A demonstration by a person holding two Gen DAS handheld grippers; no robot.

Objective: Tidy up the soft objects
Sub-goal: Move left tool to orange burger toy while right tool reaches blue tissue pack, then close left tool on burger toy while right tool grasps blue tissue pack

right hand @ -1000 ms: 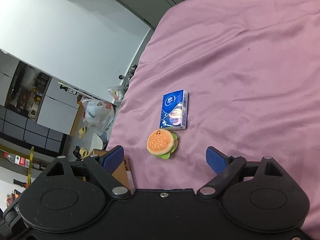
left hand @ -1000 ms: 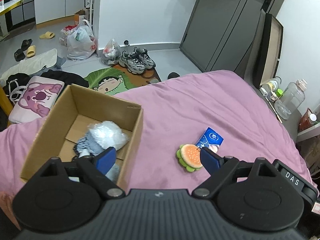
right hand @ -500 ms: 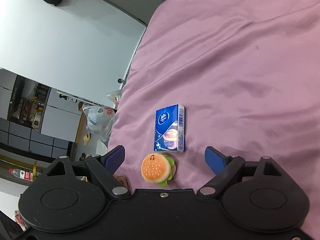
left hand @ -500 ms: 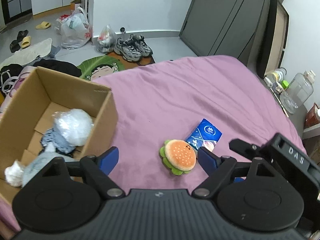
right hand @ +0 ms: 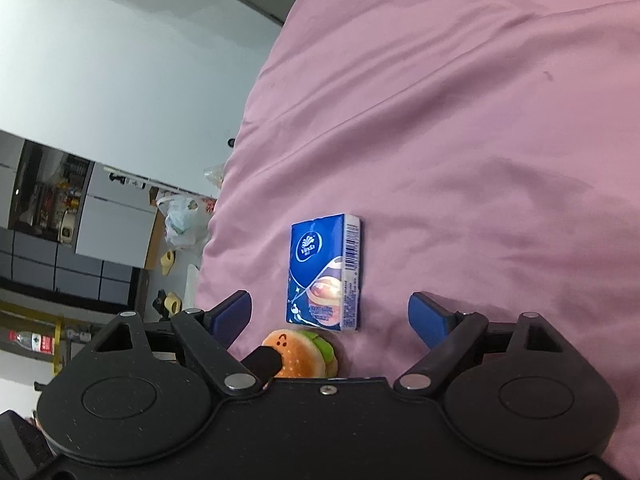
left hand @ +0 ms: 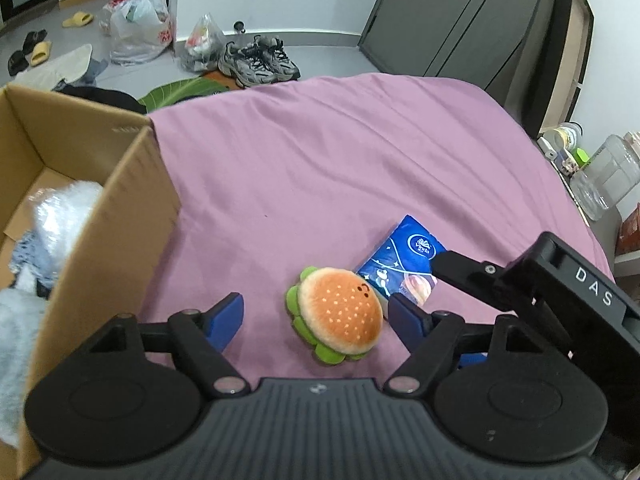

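Under me a bed with a purple sheet (left hand: 340, 152) carries a plush burger (left hand: 338, 314), touching a blue tissue pack (left hand: 404, 264), and an open cardboard box (left hand: 132, 208) well to their left.

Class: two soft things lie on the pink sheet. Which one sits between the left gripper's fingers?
The burger plush. It lies between the closing left gripper's fingers, untouched; the blue tissue pack lies just beyond, outside them.

grey sneakers (left hand: 258, 60), plastic bags (left hand: 138, 28), yellow slippers (left hand: 78, 20), clear jug (left hand: 608, 176)

Both wrist cams look down, close, sharing burger toy (left hand: 339, 315) & tissue pack (right hand: 325, 274).
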